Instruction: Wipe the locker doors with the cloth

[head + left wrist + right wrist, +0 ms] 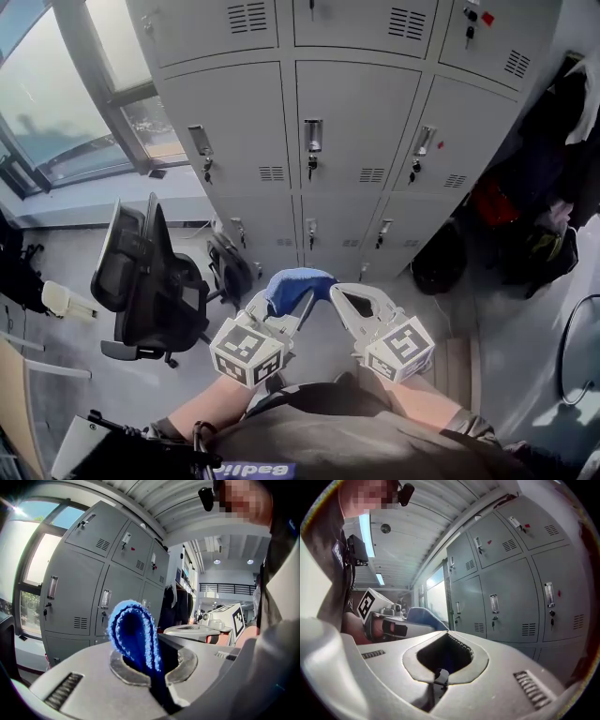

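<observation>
Blue cloth (133,630) sits clamped in your left gripper (150,670). Your right gripper (446,637) is closed and empty. Both are well short of the locker doors (361,122), so wiping seems unstarted.

cloth (132,634) — blue, nubby, folded into an upright loop, pinched at its base in the left gripper (152,667) | doors (361,122) — grey metal, all shut, vented, keys in locks, stacked rows, apart from cloth

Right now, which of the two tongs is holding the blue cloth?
The left tongs: they pinch the folded blue cloth. The right tongs are shut with nothing between them.
</observation>
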`<action>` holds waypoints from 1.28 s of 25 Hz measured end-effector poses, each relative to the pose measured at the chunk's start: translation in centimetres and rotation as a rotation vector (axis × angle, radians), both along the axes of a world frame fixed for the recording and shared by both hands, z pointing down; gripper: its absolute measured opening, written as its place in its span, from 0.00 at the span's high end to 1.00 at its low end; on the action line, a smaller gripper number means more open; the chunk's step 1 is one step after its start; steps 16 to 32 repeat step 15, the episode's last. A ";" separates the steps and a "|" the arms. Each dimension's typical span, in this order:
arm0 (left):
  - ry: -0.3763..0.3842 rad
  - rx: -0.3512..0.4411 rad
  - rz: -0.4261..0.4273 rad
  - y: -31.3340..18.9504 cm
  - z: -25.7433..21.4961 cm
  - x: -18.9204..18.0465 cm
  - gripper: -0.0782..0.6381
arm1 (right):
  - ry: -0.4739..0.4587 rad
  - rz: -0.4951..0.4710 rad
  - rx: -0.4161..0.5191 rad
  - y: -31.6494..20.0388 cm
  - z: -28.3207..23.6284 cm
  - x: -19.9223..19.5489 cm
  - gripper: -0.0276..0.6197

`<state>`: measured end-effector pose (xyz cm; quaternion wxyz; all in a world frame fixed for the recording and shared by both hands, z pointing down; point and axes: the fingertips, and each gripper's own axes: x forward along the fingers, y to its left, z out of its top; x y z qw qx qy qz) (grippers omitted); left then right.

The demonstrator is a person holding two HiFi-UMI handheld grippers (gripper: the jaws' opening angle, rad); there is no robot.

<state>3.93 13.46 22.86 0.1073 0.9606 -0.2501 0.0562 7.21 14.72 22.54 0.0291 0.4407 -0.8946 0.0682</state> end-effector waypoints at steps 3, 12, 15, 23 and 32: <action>-0.003 0.003 0.003 0.3 0.0 -0.7 0.85 | -0.006 0.002 -0.001 0.2 -0.1 -0.7 0.95; -0.014 0.010 -0.012 0.9 0.0 -2.8 0.85 | -0.001 -0.005 -0.003 1.0 -0.1 -2.2 0.95; -0.019 0.006 -0.015 1.2 0.2 -3.5 0.85 | -0.002 -0.007 -0.008 1.3 0.1 -2.8 0.95; -0.019 0.006 -0.015 1.2 0.2 -3.5 0.85 | -0.002 -0.007 -0.008 1.3 0.1 -2.8 0.95; -0.019 0.006 -0.015 1.2 0.2 -3.5 0.85 | -0.002 -0.007 -0.008 1.3 0.1 -2.8 0.95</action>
